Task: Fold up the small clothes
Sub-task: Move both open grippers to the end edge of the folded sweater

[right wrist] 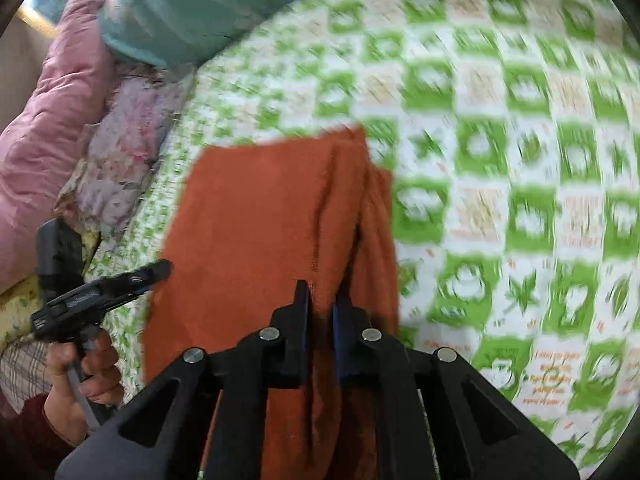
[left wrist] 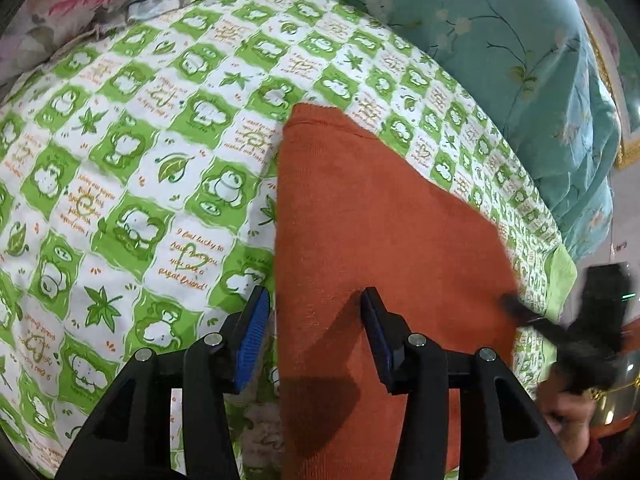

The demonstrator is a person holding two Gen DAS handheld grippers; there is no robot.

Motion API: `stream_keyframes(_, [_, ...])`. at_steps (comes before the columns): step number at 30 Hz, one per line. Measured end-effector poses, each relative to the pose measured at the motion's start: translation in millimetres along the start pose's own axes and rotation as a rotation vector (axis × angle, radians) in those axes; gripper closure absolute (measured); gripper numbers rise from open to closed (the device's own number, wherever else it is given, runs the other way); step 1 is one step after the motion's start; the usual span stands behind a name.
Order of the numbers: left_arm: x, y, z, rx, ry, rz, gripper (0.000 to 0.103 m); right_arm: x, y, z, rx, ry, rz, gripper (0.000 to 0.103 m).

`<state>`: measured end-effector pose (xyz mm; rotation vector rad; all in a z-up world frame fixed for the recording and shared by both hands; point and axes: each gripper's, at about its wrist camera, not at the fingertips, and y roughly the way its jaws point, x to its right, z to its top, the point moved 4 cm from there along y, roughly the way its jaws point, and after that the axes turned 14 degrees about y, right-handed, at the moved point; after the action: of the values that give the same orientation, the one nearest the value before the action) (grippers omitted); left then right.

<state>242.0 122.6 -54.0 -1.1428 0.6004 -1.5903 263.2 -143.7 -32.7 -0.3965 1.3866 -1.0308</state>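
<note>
A rust-orange knitted garment lies on the green-and-white patterned bed sheet. My left gripper is open, its jaws astride the garment's left edge, just above the cloth. My right gripper is shut on a bunched fold of the garment and lifts its right edge over the rest. In the left wrist view the right gripper is a blur at the garment's right edge. In the right wrist view the left gripper shows at the garment's left side.
A teal floral quilt is piled at the far side of the bed. A pink floral pillow and a pink quilt lie at the head end. The bed's edge runs close to the garment's right side.
</note>
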Motion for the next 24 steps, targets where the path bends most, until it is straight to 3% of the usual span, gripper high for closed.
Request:
stream_keyframes(1, [3,1,0,-0.003,0.015,0.009,0.055,-17,-18,4,0.035,-0.039,0.124,0.093])
stream_keyframes(2, [3,3,0,-0.008,0.024,0.019,0.055,-21,-25,6,0.05,-0.068,0.134,0.093])
stream_keyframes(4, [3,7,-2,-0.016,0.025,0.028,0.054,-11,-21,13,0.028,-0.069,0.077,0.093])
stream_keyframes(8, [4,17,-3,-0.026,0.027,0.035,0.053,50,16,11,-0.069,0.059,-0.057,0.093])
stream_keyframes(16, [9,16,-8,-0.046,0.071,0.088,0.051,56,23,5,-0.051,0.087,-0.102,0.092])
stream_keyframes(20, [17,-14,-31,-0.044,0.125,0.096,0.052,41,-5,-4,-0.013,0.084,-0.115,0.08])
stream_keyframes(24, [27,-48,-82,-0.055,0.169,0.071,0.049,41,-45,-35,0.018,0.104,-0.069,0.065])
